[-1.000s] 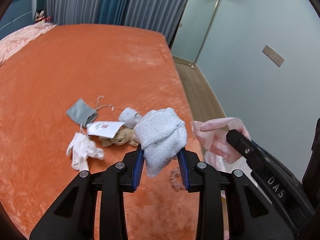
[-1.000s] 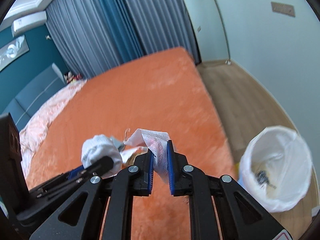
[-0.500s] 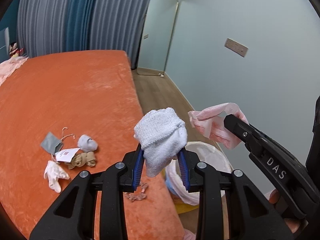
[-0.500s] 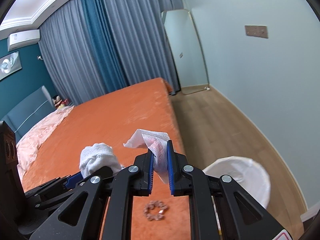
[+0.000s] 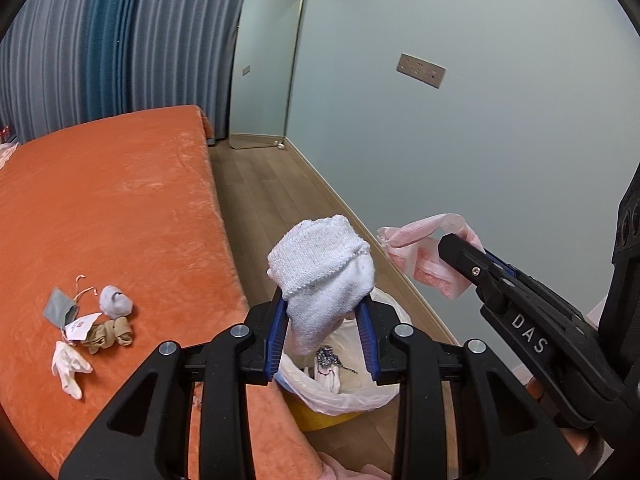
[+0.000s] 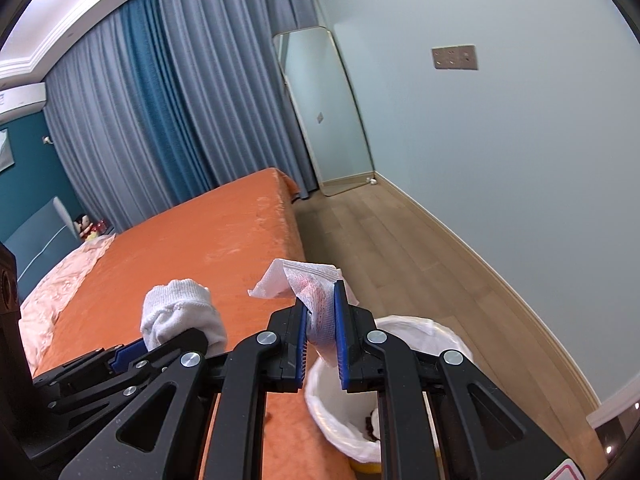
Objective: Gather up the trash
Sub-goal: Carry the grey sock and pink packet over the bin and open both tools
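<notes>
Trash fills both our claws: the left gripper pinches a white sock, the right gripper clamps a pink wrapper. We hold both above the lined bin beside the orange bed, where more scraps lie.

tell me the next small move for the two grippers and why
Probably lower both a little over the bin and open the jaws. The left gripper is shut on the white sock, the right gripper on the pink wrapper, and the lined bin sits on the floor just below and ahead of both.
</notes>
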The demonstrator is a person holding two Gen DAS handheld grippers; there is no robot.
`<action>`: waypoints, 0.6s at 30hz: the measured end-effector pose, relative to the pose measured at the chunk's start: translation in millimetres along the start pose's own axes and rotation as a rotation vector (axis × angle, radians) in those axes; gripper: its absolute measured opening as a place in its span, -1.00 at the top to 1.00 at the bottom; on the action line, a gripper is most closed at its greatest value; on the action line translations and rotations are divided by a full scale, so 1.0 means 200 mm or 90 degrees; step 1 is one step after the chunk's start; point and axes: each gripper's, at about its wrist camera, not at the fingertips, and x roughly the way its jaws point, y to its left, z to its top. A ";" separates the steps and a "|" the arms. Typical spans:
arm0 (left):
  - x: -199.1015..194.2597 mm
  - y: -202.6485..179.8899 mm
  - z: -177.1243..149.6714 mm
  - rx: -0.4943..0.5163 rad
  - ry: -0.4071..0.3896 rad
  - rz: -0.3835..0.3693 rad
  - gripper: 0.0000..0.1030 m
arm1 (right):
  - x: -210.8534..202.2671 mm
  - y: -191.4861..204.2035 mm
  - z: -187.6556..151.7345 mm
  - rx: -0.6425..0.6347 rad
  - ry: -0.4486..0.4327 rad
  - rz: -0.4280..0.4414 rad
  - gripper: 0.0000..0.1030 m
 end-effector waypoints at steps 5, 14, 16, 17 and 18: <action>0.07 -0.09 0.00 0.016 0.013 -0.014 0.40 | 0.02 -0.05 -0.01 0.011 0.007 -0.014 0.78; 0.20 -0.20 0.00 0.029 0.036 -0.037 0.34 | 0.07 -0.18 -0.02 0.025 0.022 -0.030 0.77; 0.22 -0.20 0.00 0.023 0.043 -0.050 0.31 | 0.09 -0.19 -0.02 0.031 0.026 -0.032 0.69; 0.24 -0.20 0.00 0.015 0.044 -0.052 0.30 | 0.10 -0.19 -0.01 0.034 0.027 -0.035 0.67; 0.25 -0.20 0.00 0.011 0.044 -0.050 0.25 | 0.11 -0.20 -0.02 0.034 0.026 -0.038 0.65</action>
